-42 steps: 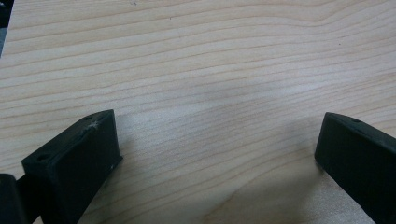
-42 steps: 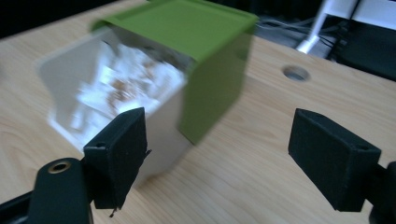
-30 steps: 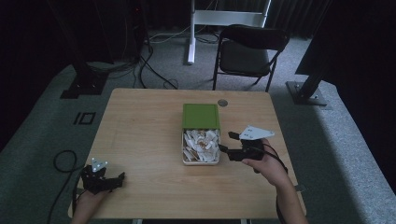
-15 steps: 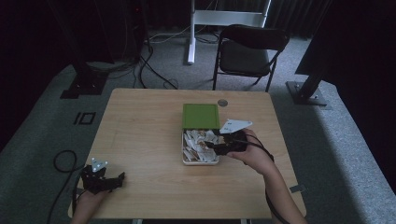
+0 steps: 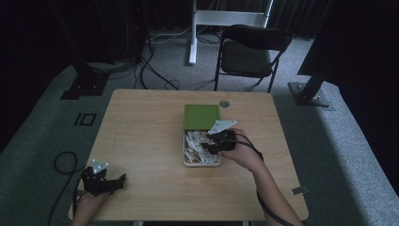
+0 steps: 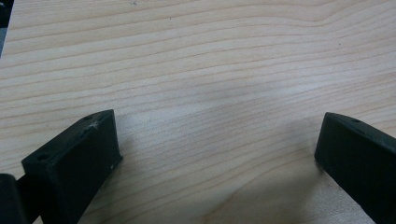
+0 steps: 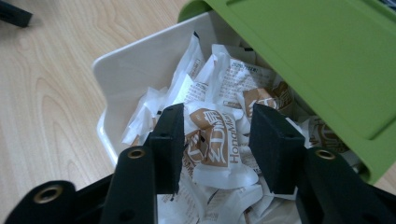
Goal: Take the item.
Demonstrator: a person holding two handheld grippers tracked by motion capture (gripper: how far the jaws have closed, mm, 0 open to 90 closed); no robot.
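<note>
Packet position is what your coming move turns on: in the right gripper view one brown-and-white sachet (image 7: pixel 215 144) lies straight ahead of your right gripper (image 7: pixel 218 140), between its two black jaws, on top of the heap in the white tray (image 7: pixel 122 79). Its long axis runs from about 12 to 6 o'clock in that view, roughly along the jaws, so they would meet its long sides rather than its ends. Your right jaws have just been closing with the sachet between them; they stand part-way closed, and a sliver of wrapper shows at each pad, so they flank it without yet clamping it. From the high view the tray (image 5: pixel 201 163) sits near the table's middle with the green lid (image 5: pixel 202 116) at its 12 o'clock end, and your right gripper (image 5: pixel 214 143) comes in over the tray from 3 o'clock. Your left gripper (image 5: pixel 104 181) rests well away at 7 o'clock from the tray, so the right hand is much the nearer. The left gripper view gives its jaws wide apart over bare wooden table (image 6: pixel 210 70), with nothing between them. Only the right gripper view resolves single sachets and their print; the high view gives a pale jumble, yet it alone lays out both hands around the tray.
</note>
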